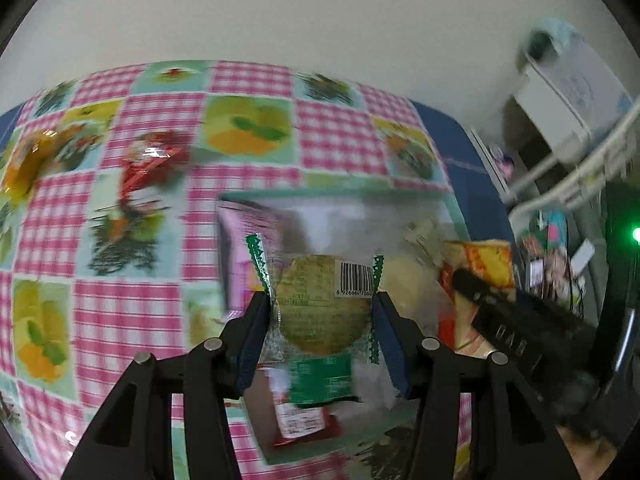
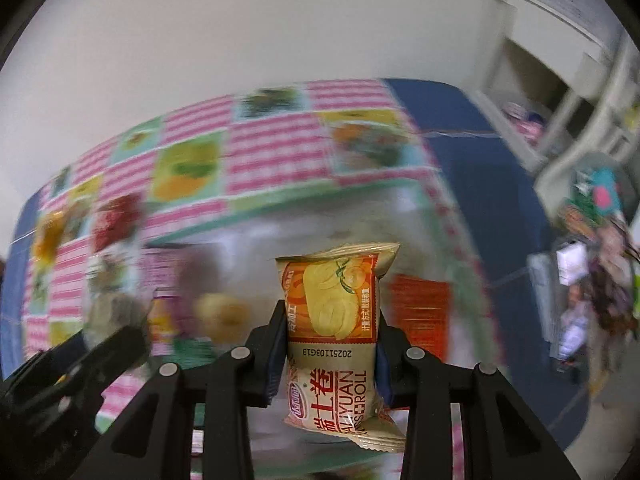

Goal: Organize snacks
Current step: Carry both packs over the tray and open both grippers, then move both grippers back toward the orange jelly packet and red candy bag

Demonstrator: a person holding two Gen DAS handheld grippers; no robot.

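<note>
Left wrist view: the left hand-held gripper [image 1: 320,308] is clamped on a clear-wrapped round cookie pack [image 1: 320,304] with green crimped ends, carried above a clear box [image 1: 448,200] with a pale green rim that sits on the checkered tabletop [image 1: 132,320]. Inside the box, blurred, lie a pink pack [image 1: 240,240], a red-and-white packet [image 1: 300,420] and some pale wrappers — so part of the sorting looks done already.

In the right wrist view, the right hand-held gripper [image 2: 332,320] is closed on an orange-and-cream egg roll pack [image 2: 340,320], held upright over the same box. An orange-red pack [image 2: 420,312] shows just beside it, lower down, apparently in the box.

Still loose on the tabletop, well apart from the box, are a red snack [image 1: 154,164] and a yellow-orange one [image 1: 24,164] near the far left edge.

My reading — the task is in its middle stretch. Two snacks are in hand and close to being dropped in; at least two more wait on the cloth. Both views are smeared with motion, so the exact count inside the box cannot be told.
</note>
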